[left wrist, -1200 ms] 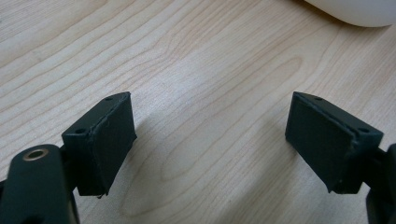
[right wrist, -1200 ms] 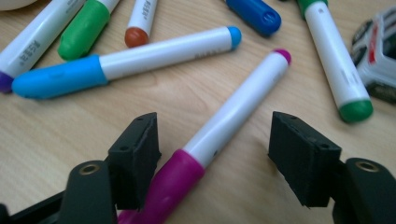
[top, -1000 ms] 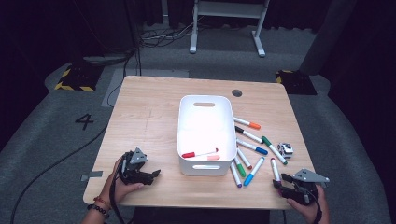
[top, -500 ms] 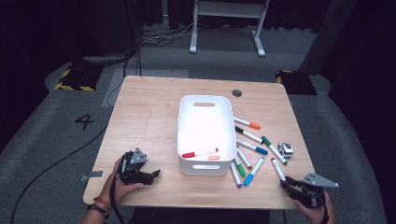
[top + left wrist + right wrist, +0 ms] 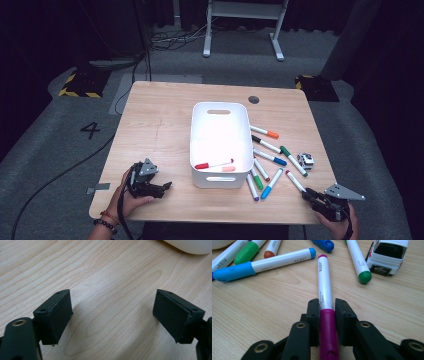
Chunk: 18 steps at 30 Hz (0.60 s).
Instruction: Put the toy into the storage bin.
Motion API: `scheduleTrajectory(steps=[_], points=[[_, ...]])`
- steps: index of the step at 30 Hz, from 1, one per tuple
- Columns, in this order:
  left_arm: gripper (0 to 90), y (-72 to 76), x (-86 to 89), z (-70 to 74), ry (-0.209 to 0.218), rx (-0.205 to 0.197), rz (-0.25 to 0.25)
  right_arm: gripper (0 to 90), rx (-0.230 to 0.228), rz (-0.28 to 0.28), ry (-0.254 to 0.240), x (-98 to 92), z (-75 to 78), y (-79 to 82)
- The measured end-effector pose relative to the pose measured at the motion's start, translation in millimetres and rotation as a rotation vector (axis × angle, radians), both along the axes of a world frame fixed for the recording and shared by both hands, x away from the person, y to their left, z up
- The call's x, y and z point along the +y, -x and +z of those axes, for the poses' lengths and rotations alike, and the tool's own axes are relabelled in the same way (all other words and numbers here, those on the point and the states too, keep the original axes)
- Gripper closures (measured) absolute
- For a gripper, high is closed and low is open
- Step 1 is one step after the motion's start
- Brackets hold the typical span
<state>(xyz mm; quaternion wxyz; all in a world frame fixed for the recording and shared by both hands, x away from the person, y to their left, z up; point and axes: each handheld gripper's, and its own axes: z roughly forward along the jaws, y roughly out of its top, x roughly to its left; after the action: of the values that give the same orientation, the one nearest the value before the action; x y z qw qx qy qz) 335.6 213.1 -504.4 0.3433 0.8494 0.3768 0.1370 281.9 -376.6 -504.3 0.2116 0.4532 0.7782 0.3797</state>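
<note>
With the right gripper (image 5: 327,312) just closed on the purple-capped marker (image 5: 325,290) at the near right of the table (image 5: 160,125), still lying flat beside the toy car (image 5: 388,255). Grip sits at the cap joint; risk of cap separation or pivoting on lift. Possible snag on neighbouring markers en route to the white bin (image 5: 220,137). Left gripper (image 5: 112,315) wide open, empty, resting near left.
</note>
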Motion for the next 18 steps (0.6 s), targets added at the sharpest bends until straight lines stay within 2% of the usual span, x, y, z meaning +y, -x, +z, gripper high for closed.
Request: scheduleTrajectory(steps=[3, 9, 14, 18], points=[[16.1, 0.0, 0.0, 0.0, 0.001, 0.001, 0.000, 74.6, -0.009, -0.004, -0.029, -1.4, 3.4, 1.1], [16.1, 0.0, 0.0, 0.1, 0.000, 0.001, 0.000, 74.7, -0.059, 0.013, -0.044, -2.6, 19.3, 2.2], [16.0, 0.0, 0.0, 0.0, 0.000, 0.001, 0.000, 74.6, -0.103, 0.053, -0.074, 0.1, 38.7, 0.1], [16.1, 0.0, 0.0, 0.0, 0.000, 0.001, 0.000, 74.7, -0.145, 0.080, -0.073, 3.8, 57.9, -3.6]])
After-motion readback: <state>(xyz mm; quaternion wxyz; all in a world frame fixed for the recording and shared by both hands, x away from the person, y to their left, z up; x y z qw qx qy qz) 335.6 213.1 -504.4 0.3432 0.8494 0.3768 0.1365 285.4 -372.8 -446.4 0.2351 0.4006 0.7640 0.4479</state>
